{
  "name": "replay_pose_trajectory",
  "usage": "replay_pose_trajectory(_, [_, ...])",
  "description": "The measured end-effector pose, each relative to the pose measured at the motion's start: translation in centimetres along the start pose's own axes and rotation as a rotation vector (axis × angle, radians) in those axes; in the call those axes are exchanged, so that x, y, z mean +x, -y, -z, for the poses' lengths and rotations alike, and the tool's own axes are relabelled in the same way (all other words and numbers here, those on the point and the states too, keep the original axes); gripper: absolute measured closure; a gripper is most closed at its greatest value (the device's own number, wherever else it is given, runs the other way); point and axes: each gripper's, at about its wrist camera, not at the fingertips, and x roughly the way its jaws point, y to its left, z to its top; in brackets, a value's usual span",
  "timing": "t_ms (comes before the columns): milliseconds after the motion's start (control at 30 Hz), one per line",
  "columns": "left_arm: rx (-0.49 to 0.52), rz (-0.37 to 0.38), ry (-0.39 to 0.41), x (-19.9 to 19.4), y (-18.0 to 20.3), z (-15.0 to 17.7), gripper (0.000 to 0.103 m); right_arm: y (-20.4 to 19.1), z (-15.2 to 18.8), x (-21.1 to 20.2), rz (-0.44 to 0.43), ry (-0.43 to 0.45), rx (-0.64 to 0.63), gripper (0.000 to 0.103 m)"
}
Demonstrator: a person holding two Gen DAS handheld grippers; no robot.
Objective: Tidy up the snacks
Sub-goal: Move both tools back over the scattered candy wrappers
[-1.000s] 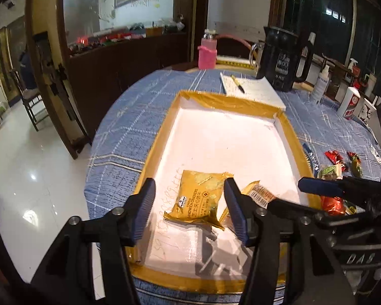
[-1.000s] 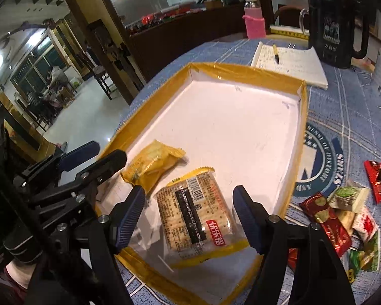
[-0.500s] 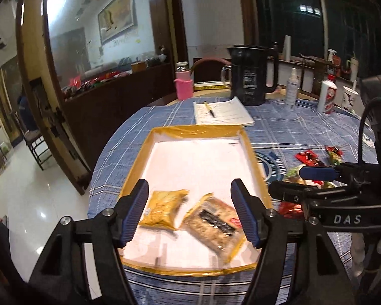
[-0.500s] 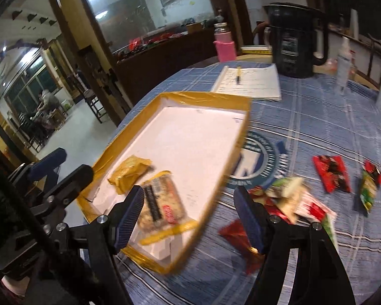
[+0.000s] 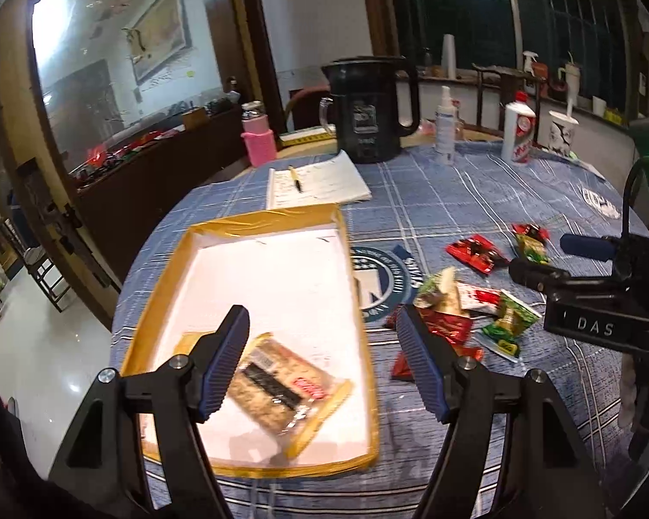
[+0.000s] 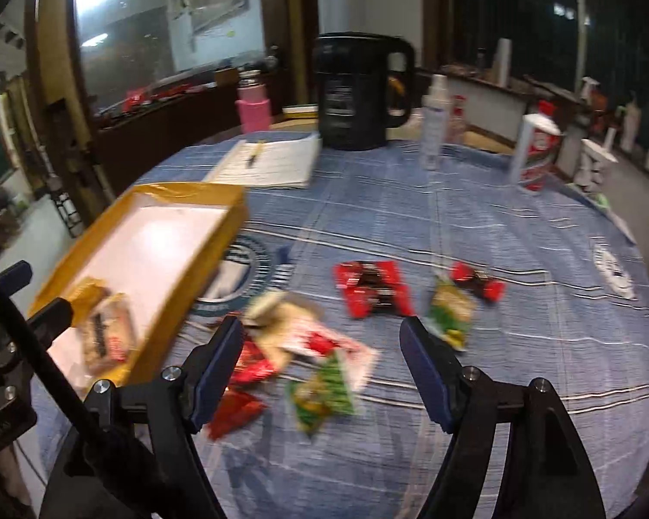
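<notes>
We held both grippers with fingers spread wide and empty: the left gripper (image 5: 324, 363) above the tray (image 5: 160, 302) holding the cracker packet (image 5: 281, 385), the right gripper (image 6: 320, 367) over the loose snacks (image 6: 320, 393) (blurred) on the desk (image 6: 519, 302).

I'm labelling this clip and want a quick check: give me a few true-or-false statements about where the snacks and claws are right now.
1. The cracker packet lies inside the yellow-rimmed tray. True.
2. The right claw is shut on a red snack. False: its jaws are wide open and hold nothing.
3. A loose pile of snack packets lies on the blue tablecloth, outside the tray. True.
4. The pen lies in the tray. False: it rests on the notebook beyond the tray.
5. The left claw is open. True.
</notes>
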Motion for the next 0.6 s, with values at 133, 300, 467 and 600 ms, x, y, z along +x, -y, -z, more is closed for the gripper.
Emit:
replay_pose_trajectory(133, [0.020, 0.009, -0.016, 0.6, 1.8, -0.4, 0.032, 1.9, 0.2, -0.1, 0.073, 0.013, -0.004, 0.028])
replay_pose_trajectory(300, [0.032, 0.018, -0.039, 1.5, 3.3, -0.8, 0.031, 3.6, 0.4, -0.6, 0.129, 0.041, -0.015, 0.028])
replay_pose_trajectory(467, [0.037, 0.028, -0.066, 2.6, 4.5, -1.0, 0.030, 5.1, 0.6, -0.2, 0.139, 0.039, -0.009, 0.027])
replay_pose_trajectory(600, [0.039, 0.040, -0.097, 3.8, 5.0, -0.8, 0.030, 6.4, 0.9, 0.5, 0.112, 0.008, 0.010, 0.027])
